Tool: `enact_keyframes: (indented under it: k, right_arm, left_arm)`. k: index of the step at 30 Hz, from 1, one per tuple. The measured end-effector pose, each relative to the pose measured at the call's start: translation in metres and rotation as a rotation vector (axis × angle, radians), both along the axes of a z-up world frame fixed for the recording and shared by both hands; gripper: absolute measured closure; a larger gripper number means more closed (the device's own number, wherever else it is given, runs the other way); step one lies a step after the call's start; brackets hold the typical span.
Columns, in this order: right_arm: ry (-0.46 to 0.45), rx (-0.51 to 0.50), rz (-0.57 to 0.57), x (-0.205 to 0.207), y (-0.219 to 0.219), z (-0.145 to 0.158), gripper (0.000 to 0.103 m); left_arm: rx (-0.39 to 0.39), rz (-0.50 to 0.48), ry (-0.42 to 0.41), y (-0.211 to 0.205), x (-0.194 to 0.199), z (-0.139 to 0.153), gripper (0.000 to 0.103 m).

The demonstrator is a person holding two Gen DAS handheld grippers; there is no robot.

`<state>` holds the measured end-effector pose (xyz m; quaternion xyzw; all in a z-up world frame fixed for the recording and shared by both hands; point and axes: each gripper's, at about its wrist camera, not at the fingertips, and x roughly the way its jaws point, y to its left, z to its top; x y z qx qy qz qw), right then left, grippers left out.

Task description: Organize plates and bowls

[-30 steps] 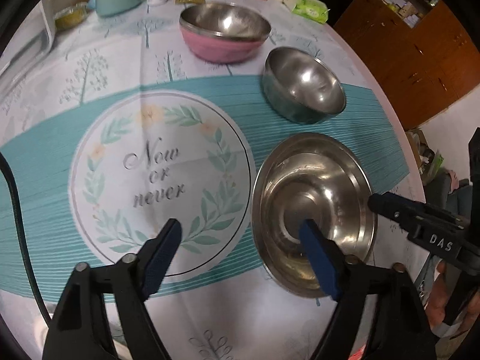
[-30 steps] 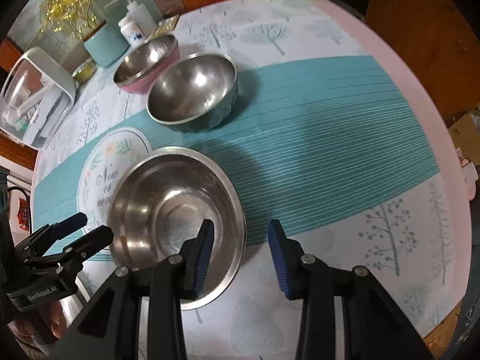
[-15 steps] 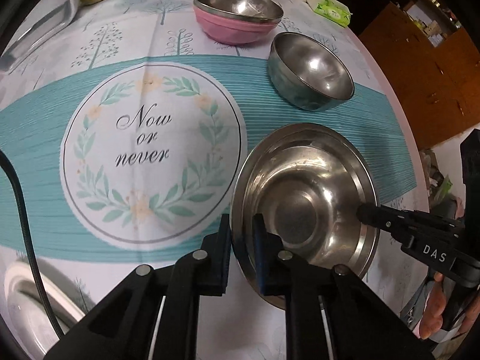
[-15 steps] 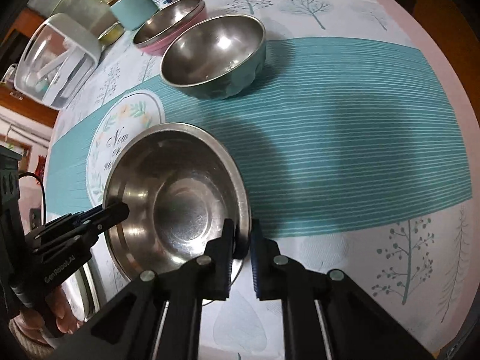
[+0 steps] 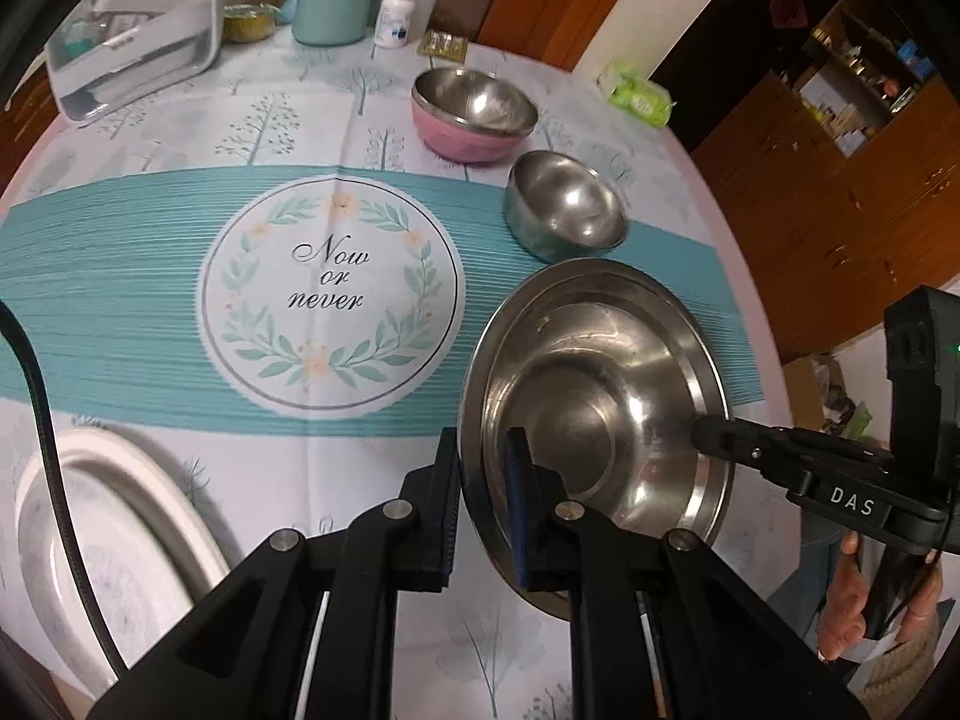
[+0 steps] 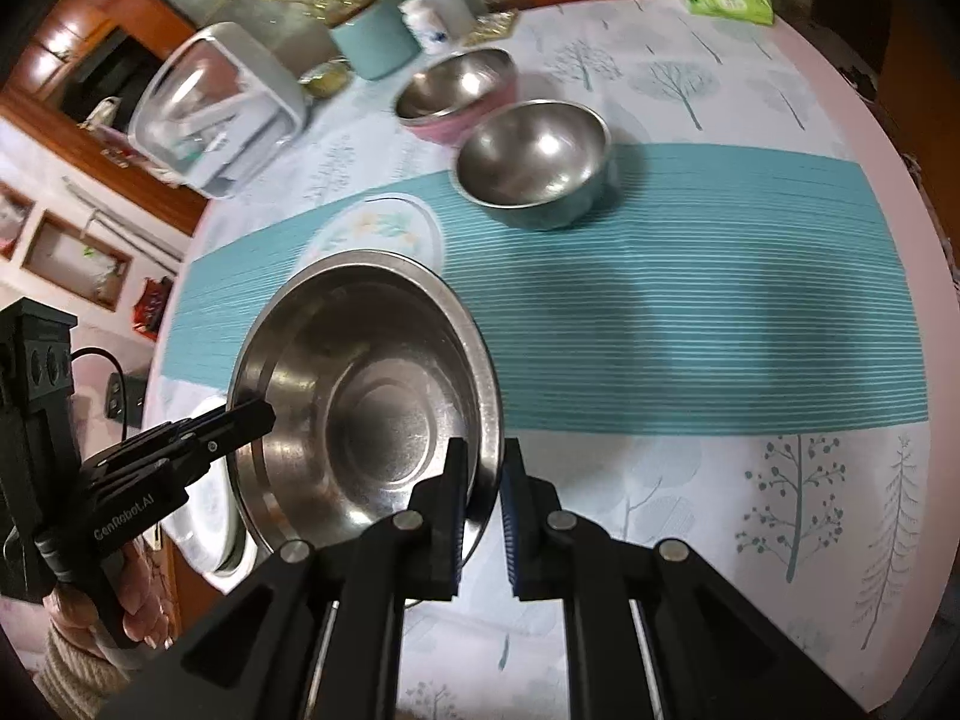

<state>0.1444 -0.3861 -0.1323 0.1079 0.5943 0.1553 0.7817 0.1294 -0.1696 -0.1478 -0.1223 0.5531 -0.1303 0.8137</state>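
Left wrist view: our left gripper (image 5: 483,504) pinches near-left rim of wide shallow steel plate (image 5: 600,414), one finger inside, one outside; right gripper (image 5: 714,435) bites opposite rim. Plate tilted above teal-striped tablecloth (image 5: 120,300).

Right wrist view: our right gripper (image 6: 483,501) clamps plate's (image 6: 366,402) right rim, left gripper (image 6: 252,417) at far edge. Small steel bowl (image 6: 534,165) and pink-sided steel bowl (image 6: 456,90) well beyond.

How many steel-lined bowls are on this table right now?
3: the wide steel bowl clamped by both grippers, the small steel bowl behind it, the pink bowl farthest back. None visibly hidden.
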Motion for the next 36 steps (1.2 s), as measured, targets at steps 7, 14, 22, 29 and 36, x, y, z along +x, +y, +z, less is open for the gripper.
enact_keyframes:
  k: [7,14,22,29,36]
  right_arm:
    - [-0.002,0.009,0.067,-0.041,0.013,0.001,0.092]
    - [0.090,-0.026,0.101,-0.072,0.020,-0.037,0.091]
    - [0.146,-0.066,0.121,-0.087,0.024,-0.065,0.090]
    - [0.118,-0.090,0.136,-0.091,0.030,-0.065,0.089]
    - [0.102,-0.097,0.126,-0.090,0.027,-0.061,0.076]
  left_arm:
    - [0.013,0.008,-0.009,0.006,-0.045,0.000,0.092]
    - [0.061,-0.001,0.059,0.003,-0.079,-0.038,0.092]
    - [0.078,0.006,0.133,0.002,-0.093,-0.073,0.092]
    - [0.098,0.020,0.127,0.004,-0.091,-0.075,0.072]
    - [0.117,0.048,0.092,0.006,-0.090,-0.062,0.051]
